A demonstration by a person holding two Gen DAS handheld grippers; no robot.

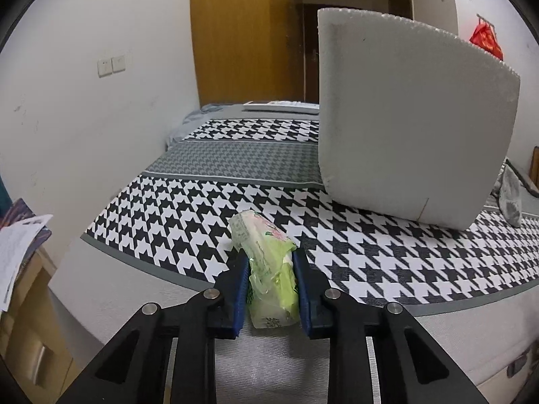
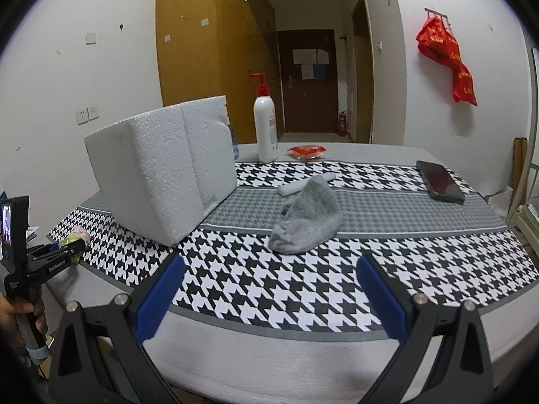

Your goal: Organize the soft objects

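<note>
A green and white soft tissue pack (image 1: 259, 232) lies at the near left corner of the houndstooth-covered table (image 1: 188, 208). My left gripper (image 1: 269, 256) is shut on it, both blue pads pressing its crumpled near end. From the right wrist view the same pack (image 2: 76, 235) and left gripper (image 2: 72, 250) show at the far left, beside the white foam box (image 2: 161, 168). A grey sock (image 2: 306, 215) lies in a loose heap in the middle of the table. My right gripper (image 2: 269, 266) stands open just in front of the sock, apart from it, with nothing between its fingers.
The foam box (image 1: 414, 128) stands upright close behind the pack. A white pump bottle (image 2: 266, 128), a red packet (image 2: 306, 151), a white stick (image 2: 305, 185) and a dark phone (image 2: 439, 181) sit farther back. A hand (image 2: 23, 313) holds the left gripper's handle.
</note>
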